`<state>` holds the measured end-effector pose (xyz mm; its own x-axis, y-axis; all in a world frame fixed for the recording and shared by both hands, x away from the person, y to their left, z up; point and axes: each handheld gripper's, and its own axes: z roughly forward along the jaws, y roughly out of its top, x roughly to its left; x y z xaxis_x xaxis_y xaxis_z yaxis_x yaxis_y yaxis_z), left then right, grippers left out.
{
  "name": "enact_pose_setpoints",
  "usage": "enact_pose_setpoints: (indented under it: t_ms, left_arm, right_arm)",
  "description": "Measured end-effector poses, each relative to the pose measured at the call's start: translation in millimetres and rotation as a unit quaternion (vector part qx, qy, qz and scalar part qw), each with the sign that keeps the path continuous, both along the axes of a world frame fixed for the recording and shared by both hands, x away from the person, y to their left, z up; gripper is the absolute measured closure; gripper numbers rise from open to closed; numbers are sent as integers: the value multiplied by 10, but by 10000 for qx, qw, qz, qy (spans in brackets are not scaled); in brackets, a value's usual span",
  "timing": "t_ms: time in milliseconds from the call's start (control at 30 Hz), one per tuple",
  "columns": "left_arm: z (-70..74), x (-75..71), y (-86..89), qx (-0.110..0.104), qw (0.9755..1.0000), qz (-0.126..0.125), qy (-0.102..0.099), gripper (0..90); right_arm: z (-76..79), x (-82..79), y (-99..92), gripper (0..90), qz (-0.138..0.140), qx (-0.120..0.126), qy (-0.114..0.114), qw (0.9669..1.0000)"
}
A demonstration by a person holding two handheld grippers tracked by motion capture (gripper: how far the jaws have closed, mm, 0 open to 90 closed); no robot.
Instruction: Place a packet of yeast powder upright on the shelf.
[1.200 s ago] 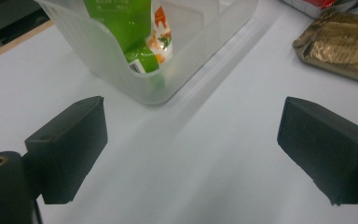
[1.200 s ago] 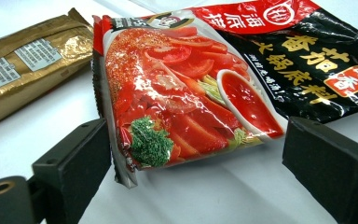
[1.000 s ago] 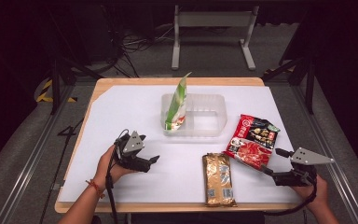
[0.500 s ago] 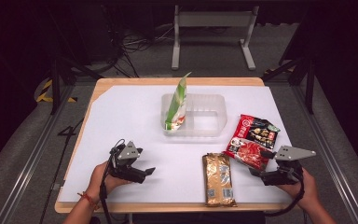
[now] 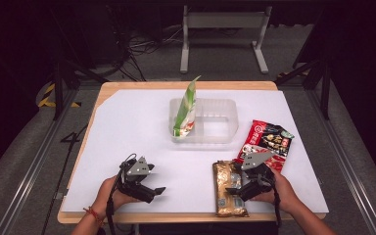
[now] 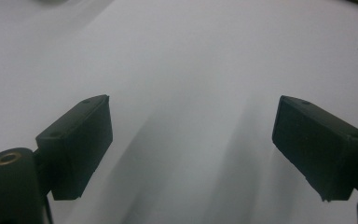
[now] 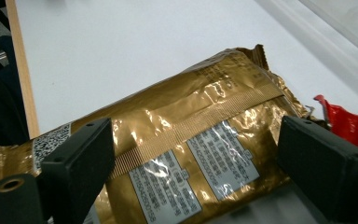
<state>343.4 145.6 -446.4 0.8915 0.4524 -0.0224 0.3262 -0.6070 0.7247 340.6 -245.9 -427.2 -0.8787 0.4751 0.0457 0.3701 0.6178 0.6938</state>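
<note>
Nearest the person, the right gripper [image 5: 236, 190] hangs directly over the gold packet [image 5: 229, 188], which lies flat at the table's front edge with its seam side and white label panels up. In the right gripper view the jaws have just been opening and stand wide on either side of the packet [image 7: 186, 154], the pads clear of the foil, so nothing is grasped yet; the spread suits taking the packet across its width. The left gripper [image 5: 157, 191] rests low over bare white table [image 5: 127, 122], jaws released and empty, evidently parked clear. Just beyond, a red packet [image 5: 267, 142] lies beside the gold one. Farther back, a clear tray [image 5: 227, 117] holds a green pouch [image 5: 186, 107] leaning upright, the likely destination.
</note>
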Motion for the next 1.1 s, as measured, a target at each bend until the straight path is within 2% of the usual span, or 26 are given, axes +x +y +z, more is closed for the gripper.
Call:
enact_pose_setpoints:
  t_ms: [67,133,167,233,367,533,633,800,900,1100]
  left_arm:
    - [5,4,-2,-69,10000,5,14,135]
    - [5,15,3,-141,9999,26,17,134]
    - [1,20,7,-154,9999,20,33,132]
    - [-3,34,17,-143,9999,48,34,131]
    - [-7,38,23,-64,10000,72,-14,133]
    - [-9,40,30,-85,10000,49,13,136]
    - [-3,34,21,-147,9999,30,13,139]
    - [-20,40,-14,-98,9999,-22,61,139]
    - [-26,36,-32,-58,9999,-53,66,139]
    - [-32,38,-38,-64,9999,-66,77,139]
  right_arm:
    - [12,-14,-34,171,-61,168,6,9998]
    - [28,-40,-72,232,-115,203,-42,9997]
    - [15,-37,-92,229,-226,169,49,9996]
    - [-42,-21,-149,271,-351,295,240,9987]
    - [-53,-13,-220,292,-514,404,338,9973]
    - [-61,3,-266,300,-753,426,455,9952]
    - [-59,23,-232,267,-872,412,463,9943]
    - [-73,100,-104,208,-887,427,539,9937]
    - [-66,137,-19,187,-902,348,548,9938]
    - [-54,184,101,195,-830,308,538,9946]
